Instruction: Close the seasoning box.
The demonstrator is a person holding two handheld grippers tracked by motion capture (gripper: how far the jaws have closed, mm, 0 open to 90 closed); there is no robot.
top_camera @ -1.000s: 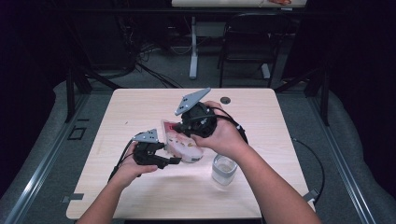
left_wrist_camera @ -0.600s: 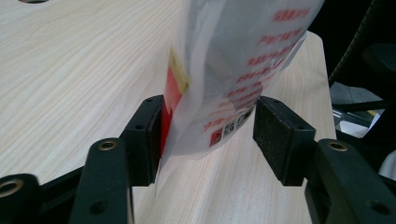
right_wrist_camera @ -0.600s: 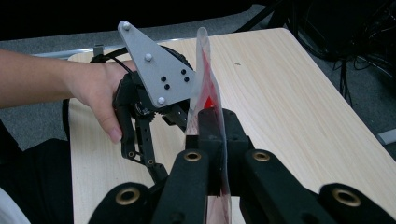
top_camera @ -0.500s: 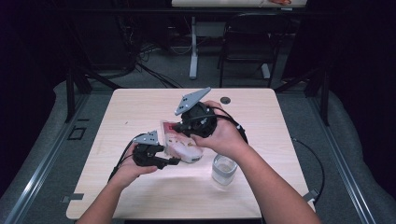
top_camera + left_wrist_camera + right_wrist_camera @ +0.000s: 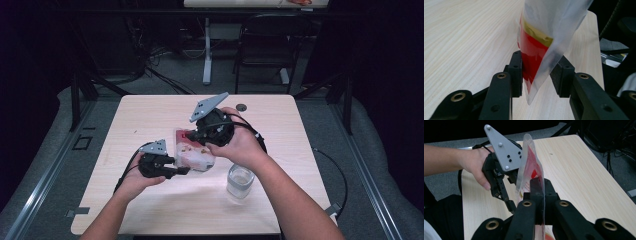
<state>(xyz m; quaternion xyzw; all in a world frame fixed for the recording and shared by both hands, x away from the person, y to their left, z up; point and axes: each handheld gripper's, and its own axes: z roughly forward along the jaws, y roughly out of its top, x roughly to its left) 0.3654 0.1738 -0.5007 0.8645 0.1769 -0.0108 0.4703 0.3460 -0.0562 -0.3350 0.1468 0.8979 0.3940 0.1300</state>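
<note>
Two hand-held grippers held a clear snack bag above the middle of the desk

Nearest the front edge stood a glass jar point(image 5: 240, 181). The left hand-held gripper point(image 5: 181, 170) had just been closing, jaws around the snack bag point(image 5: 194, 151), one pad touching. The right hand-held gripper point(image 5: 196, 135) was clamped shut on the bag, farther back above the desk point(image 5: 150, 110).

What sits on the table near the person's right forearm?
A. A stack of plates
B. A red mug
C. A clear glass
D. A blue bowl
C: in the high view a clear glass stands on the wooden table just beside the right forearm, apart from the bag held between the two tools.
</note>
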